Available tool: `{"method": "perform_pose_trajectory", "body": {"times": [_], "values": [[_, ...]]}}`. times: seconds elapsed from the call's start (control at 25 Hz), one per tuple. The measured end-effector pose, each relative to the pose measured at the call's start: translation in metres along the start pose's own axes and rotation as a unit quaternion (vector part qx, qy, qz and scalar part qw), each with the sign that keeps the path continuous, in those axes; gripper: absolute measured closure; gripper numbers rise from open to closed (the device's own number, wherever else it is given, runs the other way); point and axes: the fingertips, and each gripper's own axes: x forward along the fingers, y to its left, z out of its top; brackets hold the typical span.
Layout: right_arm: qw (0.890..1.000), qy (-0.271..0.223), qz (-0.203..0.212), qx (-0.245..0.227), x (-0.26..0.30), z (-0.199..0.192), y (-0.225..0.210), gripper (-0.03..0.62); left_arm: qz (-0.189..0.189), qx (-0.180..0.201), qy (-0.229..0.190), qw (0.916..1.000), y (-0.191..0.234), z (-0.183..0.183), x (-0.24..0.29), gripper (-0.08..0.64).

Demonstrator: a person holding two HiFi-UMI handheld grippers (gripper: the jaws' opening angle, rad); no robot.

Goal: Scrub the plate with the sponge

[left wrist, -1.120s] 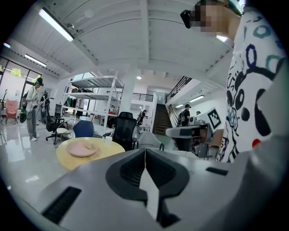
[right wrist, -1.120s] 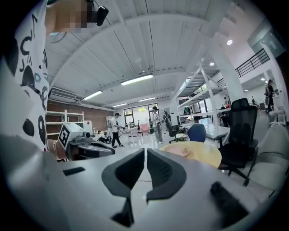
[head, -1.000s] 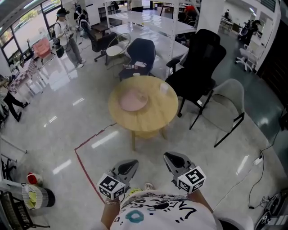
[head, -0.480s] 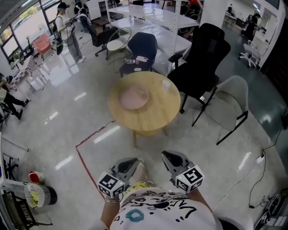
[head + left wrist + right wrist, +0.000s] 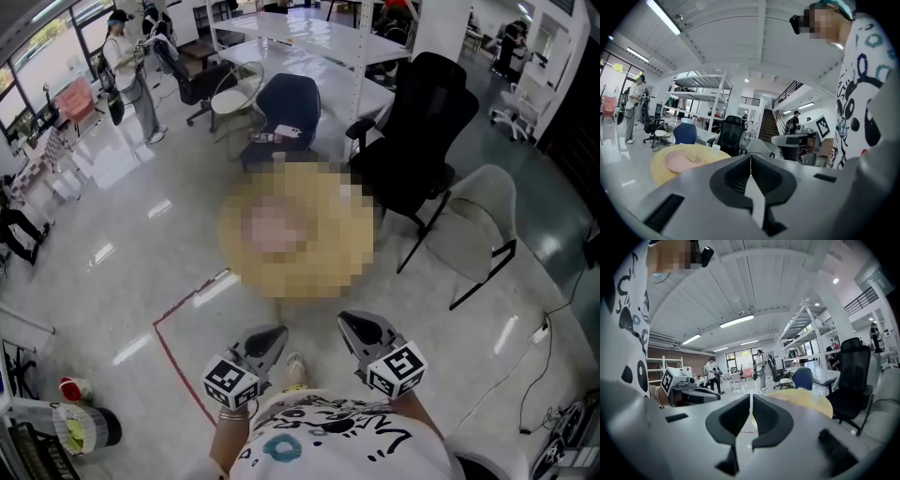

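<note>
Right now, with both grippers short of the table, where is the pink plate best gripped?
Probably its near rim. The plate lies flat and shallow on the table, with a small item resting right of centre in the left gripper view. A low approach from the person's side, pinching the rim's left part, should avoid that item.
</note>
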Motion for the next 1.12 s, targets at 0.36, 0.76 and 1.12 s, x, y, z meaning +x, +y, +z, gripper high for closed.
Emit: {"method": "perform_pose_trajectory", "body": {"times": [0.36,0.76,1.12], "values": [[1.000,-0.001,-0.013,0.005,0.057,0.023,-0.028,0.558,-0.012,0.002,0.002,0.9999,0.062,0.024,0.021,0.541],[1.000,-0.003,-0.015,0.008,0.113,0.035,-0.042,0.558,-0.018,0.002,-0.002,0.9998,0.118,0.036,0.031,0.541],[1.000,0.013,-0.020,0.015,0.130,0.023,-0.047,0.558,-0.016,-0.016,0.000,0.9998,0.141,0.027,0.036,0.541]]}}
